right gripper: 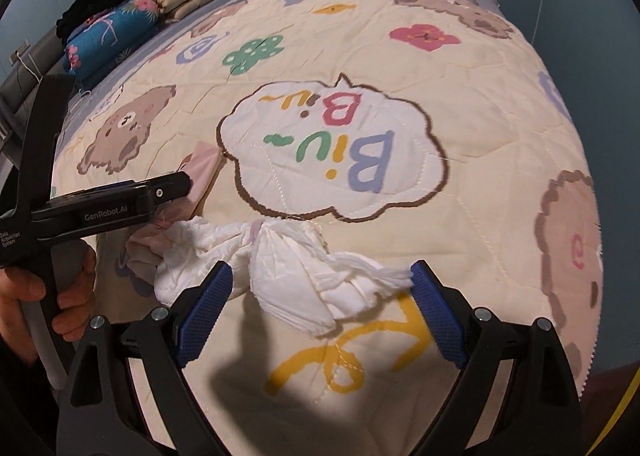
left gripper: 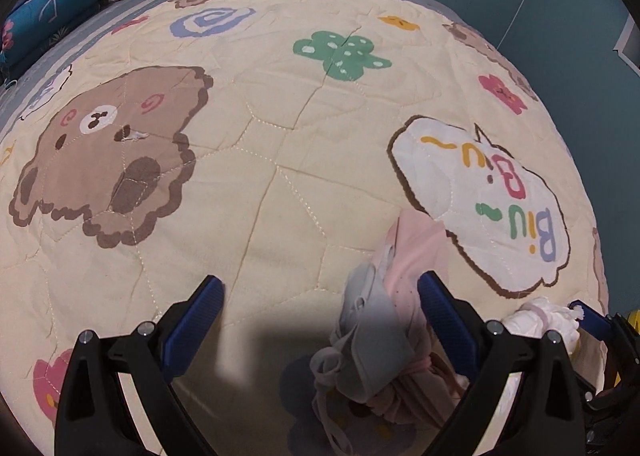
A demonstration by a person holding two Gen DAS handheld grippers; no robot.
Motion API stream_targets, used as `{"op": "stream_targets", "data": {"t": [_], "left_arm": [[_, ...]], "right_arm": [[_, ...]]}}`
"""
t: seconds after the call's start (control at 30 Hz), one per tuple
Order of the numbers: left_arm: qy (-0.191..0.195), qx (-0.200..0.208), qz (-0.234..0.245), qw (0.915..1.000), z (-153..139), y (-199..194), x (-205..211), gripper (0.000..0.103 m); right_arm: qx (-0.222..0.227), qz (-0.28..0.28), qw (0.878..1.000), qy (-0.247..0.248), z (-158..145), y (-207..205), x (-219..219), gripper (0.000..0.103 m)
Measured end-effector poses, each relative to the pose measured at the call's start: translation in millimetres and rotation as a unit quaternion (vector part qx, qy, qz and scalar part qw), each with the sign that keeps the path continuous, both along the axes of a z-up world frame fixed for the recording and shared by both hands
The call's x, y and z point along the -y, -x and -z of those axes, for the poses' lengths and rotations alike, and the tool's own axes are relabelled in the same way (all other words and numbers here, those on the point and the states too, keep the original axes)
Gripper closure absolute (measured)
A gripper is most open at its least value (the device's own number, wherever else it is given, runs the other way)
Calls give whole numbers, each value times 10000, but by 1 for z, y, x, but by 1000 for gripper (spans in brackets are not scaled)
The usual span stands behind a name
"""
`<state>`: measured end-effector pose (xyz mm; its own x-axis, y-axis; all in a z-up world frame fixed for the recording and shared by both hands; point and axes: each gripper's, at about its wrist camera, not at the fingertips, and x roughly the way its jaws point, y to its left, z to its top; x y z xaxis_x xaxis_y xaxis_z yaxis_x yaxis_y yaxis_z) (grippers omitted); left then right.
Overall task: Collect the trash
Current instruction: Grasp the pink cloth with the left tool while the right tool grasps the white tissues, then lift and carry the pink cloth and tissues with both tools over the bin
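Left gripper [left gripper: 320, 292]: jaws spread, straddling pink-grey cloth bundle [left gripper: 384, 340] for pickup | Right gripper [right gripper: 322, 280]: jaws spread, bracketing crumpled white tissue [right gripper: 288, 276] lying on quilt [right gripper: 480, 103], near the bundle | 2 items awaiting collection.

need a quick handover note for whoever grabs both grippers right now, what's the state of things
Left gripper: jaws open, holding nothing, spread around the bundled pink and grey cloth lying on the quilt.
Right gripper: jaws open, holding nothing, spread around the crumpled white diaper, one fingertip right at its twisted end.
Positions: both items lie side by side near the quilt's near edge, just below the "Biu Biu" speech bubble; the diaper is to the right of the cloth bundle.
Done: nothing picked up yet.
Left: close on each piece and lift it off. No trash bin or bag is in view, so find one first.
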<state>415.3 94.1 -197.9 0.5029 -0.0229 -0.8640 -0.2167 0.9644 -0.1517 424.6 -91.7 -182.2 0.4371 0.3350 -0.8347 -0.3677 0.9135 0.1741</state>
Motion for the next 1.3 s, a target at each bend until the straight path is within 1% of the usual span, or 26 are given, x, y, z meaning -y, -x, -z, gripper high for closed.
{"op": "stream_targets", "data": {"t": [0.1, 0.2, 0.23, 0.27, 0.3, 0.33, 0.37, 0.43, 0.47, 0.5, 0.53, 0.63, 0.73, 0.97, 1.3], "left_arm": [[-31, 20, 83, 10000, 0, -1, 3, 12], [-20, 28, 190, 9998, 1, -1, 7, 27], [-35, 46, 268, 9996, 1, 0, 10, 39], [-55, 64, 339, 9994, 0, 1, 14, 53], [-69, 88, 417, 9991, 0, 2, 17, 61], [-22, 100, 495, 9987, -1, 2, 20, 75], [36, 100, 543, 9985, -1, 3, 23, 81], [4, 125, 541, 9985, -3, 4, 26, 84], [19, 131, 555, 9984, -4, 4, 26, 86], [46, 141, 557, 9983, -5, 5, 26, 87], [89, 155, 548, 9983, -6, 6, 24, 88], [237, 174, 513, 9982, -11, 8, 18, 91], [302, 209, 483, 9982, -19, 14, 16, 92], [194, 460, 598, 9970, -46, 37, 17, 94], [119, 996, 875, 9911, -95, 97, 29, 94]], "right_arm": [[-63, -39, 10000, -39, 3, -1, -4, 17], [-89, -70, 9999, -5, 6, -2, -8, 23], [-109, -65, 9999, -12, 7, -2, -8, 30], [-156, -59, 9999, -23, 7, -2, -8, 34], [-212, -63, 9997, -54, 7, -2, -8, 41], [-259, -60, 9996, -91, 7, -2, -8, 49], [-319, -66, 9994, -129, 7, -2, -8, 53], [-420, -75, 9988, -227, 6, 0, -8, 71], [-483, -83, 9984, -293, 6, 0, -7, 74], [-546, -83, 9979, -347, 6, 1, -6, 79], [-573, -65, 9977, -369, 5, 2, -5, 81], [-632, -26, 9967, -516, 1, 5, 0, 84], [-598, -3, 9963, -616, -8, 10, 3, 85], [-548, 51, 9942, -921, -37, 34, 23, 85], [-461, 184, 9906, -1274, -75, 91, 68, 85]]}}
